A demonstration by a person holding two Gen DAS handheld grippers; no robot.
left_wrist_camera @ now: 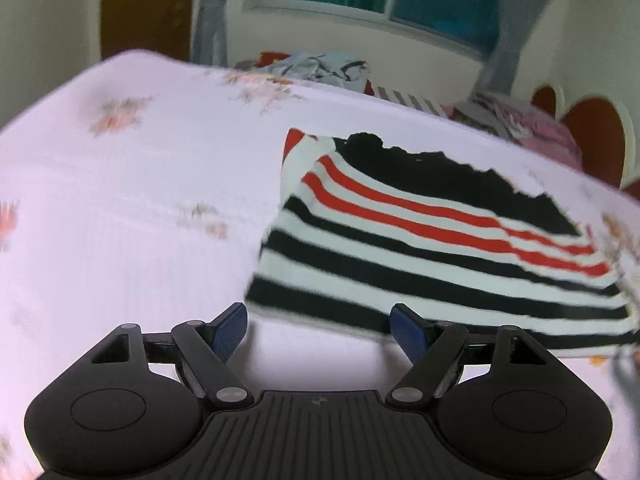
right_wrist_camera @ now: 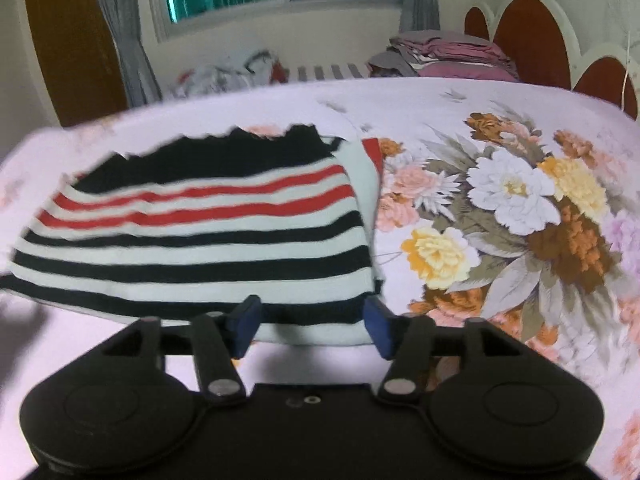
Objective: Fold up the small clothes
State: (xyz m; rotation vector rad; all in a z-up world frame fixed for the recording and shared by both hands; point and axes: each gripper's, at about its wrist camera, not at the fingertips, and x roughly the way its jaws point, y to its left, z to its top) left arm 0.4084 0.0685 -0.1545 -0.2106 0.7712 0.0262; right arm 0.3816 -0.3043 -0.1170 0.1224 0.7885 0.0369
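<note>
A small striped garment, black, white and red with a black upper part, lies folded flat on the pale pink floral bedsheet. My left gripper is open and holds nothing; it hovers over bare sheet just off the garment's near left corner. In the right wrist view the same garment fills the left half. My right gripper stands open at the garment's near right hem. The hem shows in the gap between its blue pads, which do not press on it.
A large flower print covers the sheet right of the garment. Along the bed's far edge lie a crumpled pile of clothes and a stack of folded pink and grey clothes. A scalloped headboard rises at the far right.
</note>
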